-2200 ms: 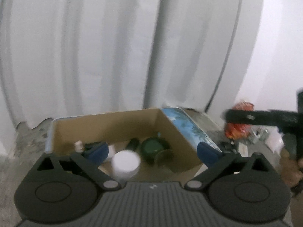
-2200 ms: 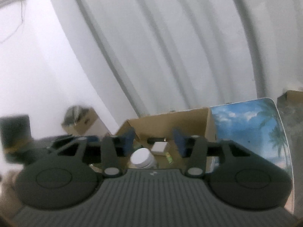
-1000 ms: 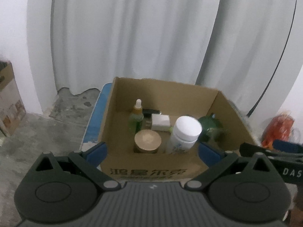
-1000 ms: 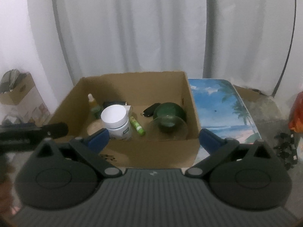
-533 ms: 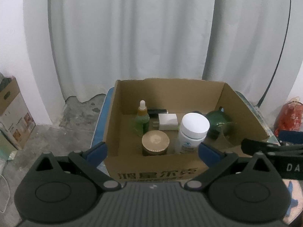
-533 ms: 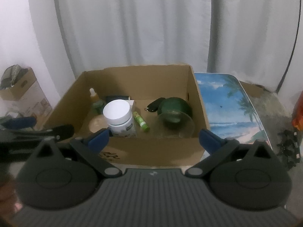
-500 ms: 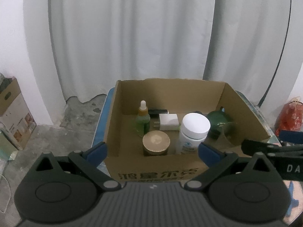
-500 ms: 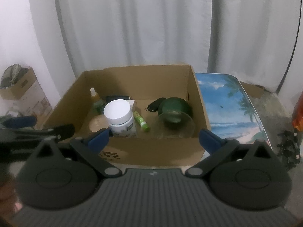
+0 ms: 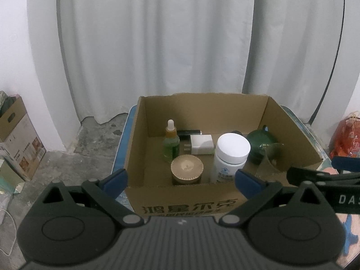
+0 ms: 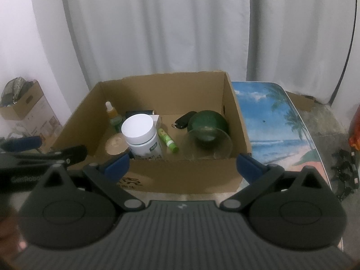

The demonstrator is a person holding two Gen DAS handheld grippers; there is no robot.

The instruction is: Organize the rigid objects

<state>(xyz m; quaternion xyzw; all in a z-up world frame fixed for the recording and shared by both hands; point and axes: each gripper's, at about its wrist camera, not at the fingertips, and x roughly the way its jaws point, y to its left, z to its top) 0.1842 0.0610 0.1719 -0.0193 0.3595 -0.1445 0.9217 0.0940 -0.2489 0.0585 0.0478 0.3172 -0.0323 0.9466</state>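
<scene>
Left gripper: nearest the left wrist camera, fingers spread wide with nothing between them, held just short of the near wall of the box.
Right gripper: nearest the right wrist camera, fingers likewise wide apart and empty, in front of the same near wall; its arm shows at the right edge of the left wrist view.
Cardboard box: open-topped, standing on the table, dark printed characters on its near wall.
Gold-lidded jar: upright against the near wall, left of centre.
White-capped bottle: upright just right of the jar, printed label on its near side.
Clear glass cup: near right part of the box, tilted, touching the green bowl behind it.
Green tube: lying flat on the box floor between the white-capped bottle and the glass cup.
Green bowl: dark green, right part of the box, just behind the cup.
Dropper bottle: green liquid, white dropper top, upright behind the jar on the left.
White adapter: small white block just right of the dropper bottle.
Black key fob: far right, beside the green bowl.
Black stick: lying along the far wall behind the adapter.
Table: beach-and-palm print top, bare to the right of the box.
Curtain: pale, hanging behind everything.
</scene>
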